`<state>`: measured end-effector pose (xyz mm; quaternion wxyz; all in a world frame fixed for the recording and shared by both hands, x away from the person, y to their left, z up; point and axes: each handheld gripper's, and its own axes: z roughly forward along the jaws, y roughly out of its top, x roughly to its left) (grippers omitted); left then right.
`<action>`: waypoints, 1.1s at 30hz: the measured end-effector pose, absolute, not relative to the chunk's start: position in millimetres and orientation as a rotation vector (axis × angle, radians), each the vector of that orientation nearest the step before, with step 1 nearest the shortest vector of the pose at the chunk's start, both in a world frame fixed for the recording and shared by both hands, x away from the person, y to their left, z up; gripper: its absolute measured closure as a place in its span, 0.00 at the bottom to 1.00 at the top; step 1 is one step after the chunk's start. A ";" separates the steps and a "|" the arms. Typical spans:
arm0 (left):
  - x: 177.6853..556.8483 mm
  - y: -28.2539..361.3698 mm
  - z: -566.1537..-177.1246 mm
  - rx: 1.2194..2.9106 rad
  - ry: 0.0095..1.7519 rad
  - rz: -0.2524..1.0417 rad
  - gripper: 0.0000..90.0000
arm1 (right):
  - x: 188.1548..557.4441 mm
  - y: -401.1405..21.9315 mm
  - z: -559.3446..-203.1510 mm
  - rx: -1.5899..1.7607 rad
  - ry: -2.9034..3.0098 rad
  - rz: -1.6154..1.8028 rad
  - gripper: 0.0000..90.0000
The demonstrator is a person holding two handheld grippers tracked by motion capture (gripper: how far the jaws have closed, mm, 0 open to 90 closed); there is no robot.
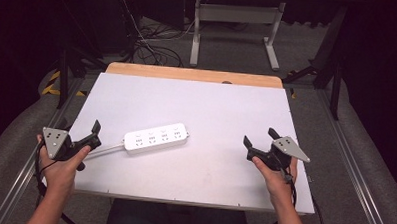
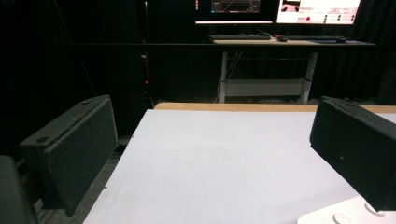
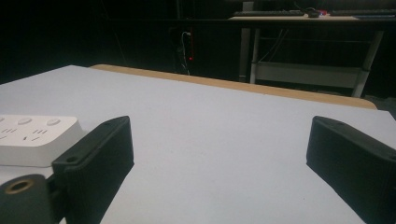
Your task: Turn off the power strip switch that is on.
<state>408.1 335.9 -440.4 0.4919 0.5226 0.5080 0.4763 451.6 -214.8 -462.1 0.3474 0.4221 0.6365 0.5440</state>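
Note:
A white power strip (image 1: 156, 136) with several sockets lies left of centre on the white table top (image 1: 211, 107), its white cable running off towards the left edge. My left gripper (image 1: 83, 128) hovers at the table's left edge, just left of the strip's cable end, jaws wide apart and holding nothing. In the left gripper view a corner of the power strip (image 2: 345, 214) peeks in at the bottom right. My right gripper (image 1: 260, 136) is open over the right side of the table, well apart from the strip. The right gripper view shows the power strip (image 3: 32, 137) at far left.
A wooden strip (image 1: 193, 74) edges the far side of the table. Beyond it stand a white desk frame (image 1: 235, 15) and tangled cables (image 1: 149, 45) on the floor. Metal rails run along both sides of the table. Monitors (image 2: 280, 7) glow on a far desk.

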 end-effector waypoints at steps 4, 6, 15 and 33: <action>410.1 334.0 -440.6 1.273 1.227 1.156 0.02 | 450.8 -215.7 -462.1 1.095 1.652 1.414 0.09; 410.5 333.2 -440.6 1.273 1.224 1.151 0.03 | 450.5 -216.1 -462.4 1.095 1.653 1.412 0.09; 411.2 330.6 -439.9 1.290 1.207 1.166 0.13 | 447.7 -218.2 -462.3 1.100 1.649 1.405 0.09; 408.1 337.8 -435.5 1.334 1.221 1.092 0.89 | 447.6 -218.4 -460.9 1.092 1.645 1.420 0.09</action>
